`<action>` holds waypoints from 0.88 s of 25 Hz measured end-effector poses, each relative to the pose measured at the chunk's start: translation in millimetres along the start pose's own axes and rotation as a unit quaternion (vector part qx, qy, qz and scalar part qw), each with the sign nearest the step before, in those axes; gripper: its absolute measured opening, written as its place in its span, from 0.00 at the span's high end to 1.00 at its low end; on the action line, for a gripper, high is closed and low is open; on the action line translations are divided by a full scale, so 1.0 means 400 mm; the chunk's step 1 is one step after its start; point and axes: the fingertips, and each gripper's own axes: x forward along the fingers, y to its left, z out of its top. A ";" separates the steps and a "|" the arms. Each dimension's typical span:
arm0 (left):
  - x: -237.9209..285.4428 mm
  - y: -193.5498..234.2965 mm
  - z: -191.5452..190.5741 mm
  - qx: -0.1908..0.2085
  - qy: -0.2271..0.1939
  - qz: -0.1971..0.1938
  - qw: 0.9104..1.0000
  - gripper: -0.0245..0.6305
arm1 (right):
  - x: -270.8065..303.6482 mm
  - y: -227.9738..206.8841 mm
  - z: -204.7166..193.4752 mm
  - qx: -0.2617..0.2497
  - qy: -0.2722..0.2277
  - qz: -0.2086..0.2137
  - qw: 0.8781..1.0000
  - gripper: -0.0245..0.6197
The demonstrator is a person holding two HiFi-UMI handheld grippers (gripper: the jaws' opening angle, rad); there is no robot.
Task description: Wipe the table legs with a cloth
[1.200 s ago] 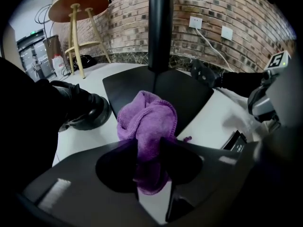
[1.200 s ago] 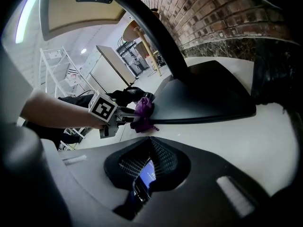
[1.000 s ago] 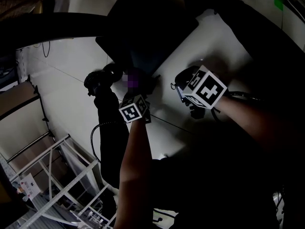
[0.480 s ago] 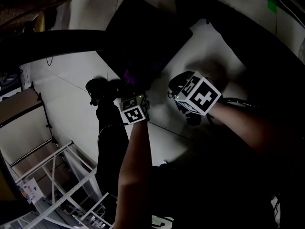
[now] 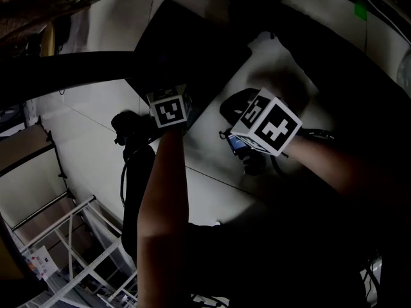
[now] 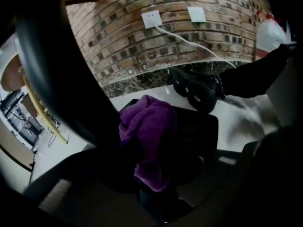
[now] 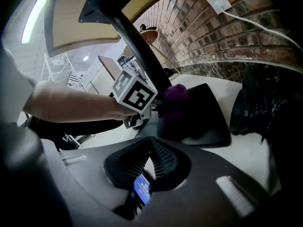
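The purple cloth point(image 6: 149, 136) is pinched in the left tongs point(image 6: 154, 167) and sits against the black table leg point(image 6: 57, 70), just above the leg's flat black base point(image 7: 203, 112) on the white floor point(image 7: 246, 155). Nearby, the right tongs point(image 7: 151, 150) are closed on nothing.

The purple cloth point(image 6: 149, 131) is covering the left gripper's point(image 6: 155, 189) jaws, leaving them lost in shadow. The black table leg point(image 6: 52, 65) is running off the top edge; the white bottle point(image 6: 270, 34) is being clipped at right.
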 end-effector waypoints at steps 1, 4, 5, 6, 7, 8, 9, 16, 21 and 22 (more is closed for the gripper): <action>0.014 0.000 0.000 0.006 0.017 0.003 1.000 0.75 | -0.006 0.000 0.012 -0.007 0.001 0.004 1.000 0.96; 0.042 0.007 -0.018 0.024 0.051 0.018 0.998 0.75 | -0.018 -0.023 0.037 -0.044 0.010 0.000 0.999 0.96; 0.047 0.006 -0.022 0.023 0.051 0.021 0.998 0.75 | -0.021 -0.035 0.041 -0.055 0.011 -0.006 0.998 0.96; 0.049 0.003 -0.023 0.020 0.048 0.022 0.998 0.76 | -0.023 -0.048 0.044 -0.059 0.008 -0.011 0.998 0.96; 0.051 -0.003 -0.022 0.019 0.045 0.022 0.999 0.76 | -0.025 -0.060 0.046 -0.053 0.003 -0.014 0.998 0.96; 0.053 -0.011 -0.021 0.022 0.043 0.019 0.999 0.77 | -0.025 -0.070 0.047 -0.039 -0.003 -0.015 0.999 0.96; 0.054 -0.023 -0.020 0.029 0.043 0.014 0.999 0.77 | -0.023 -0.079 0.045 -0.023 -0.009 -0.015 1.000 0.96; 0.069 -0.140 0.001 0.064 0.048 -0.056 0.995 0.78 | 0.015 -0.070 -0.055 0.005 0.031 0.000 1.000 0.96; 0.081 -0.241 -0.001 0.095 0.070 -0.112 0.987 0.78 | 0.021 -0.052 -0.052 0.009 0.021 0.006 1.000 0.96; 0.084 -0.265 0.002 0.107 0.070 -0.122 0.984 0.78 | 0.021 -0.056 -0.048 0.009 0.019 0.003 1.000 0.96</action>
